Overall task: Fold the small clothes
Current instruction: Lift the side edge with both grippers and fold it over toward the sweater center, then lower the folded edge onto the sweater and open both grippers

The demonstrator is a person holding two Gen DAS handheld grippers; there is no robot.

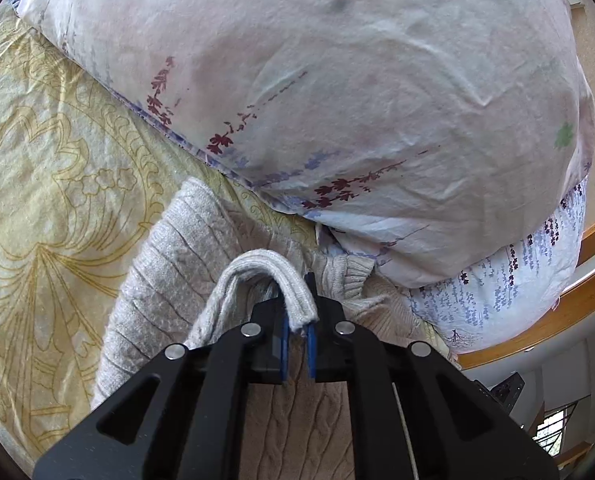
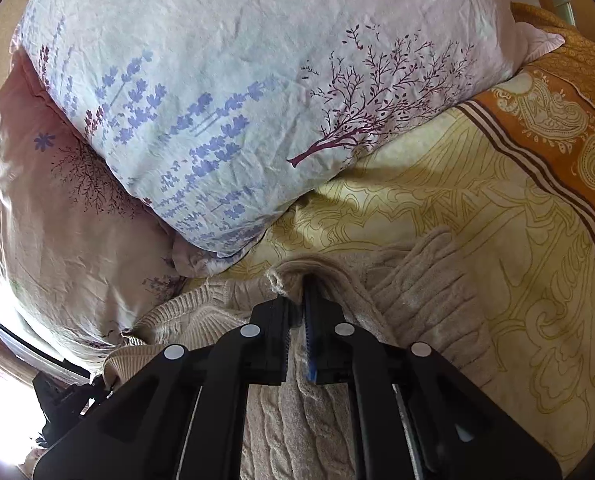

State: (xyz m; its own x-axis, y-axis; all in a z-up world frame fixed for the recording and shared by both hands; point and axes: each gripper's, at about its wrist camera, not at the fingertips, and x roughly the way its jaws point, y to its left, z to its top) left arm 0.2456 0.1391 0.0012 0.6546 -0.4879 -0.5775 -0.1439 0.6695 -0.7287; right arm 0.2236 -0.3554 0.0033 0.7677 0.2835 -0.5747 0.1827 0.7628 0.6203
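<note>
My left gripper nearly closed, pinching a folded edge of the beige knit sweater; right gripper likewise clamps its bunched knit. Sweater lies on the yellow bedsheet, just below the floral pillow.

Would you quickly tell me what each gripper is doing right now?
Left gripper: shut on a folded edge of the knit sweater.
Right gripper: shut on a bunched part of the same sweater.

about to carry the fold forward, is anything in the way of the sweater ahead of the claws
Yes. Both claws, left and right, are shut on the knit sweater. Straight ahead, the floral pillows lie on the yellow bedspread, almost against the sweater's far edge, leaving little bare bedspread.
</note>
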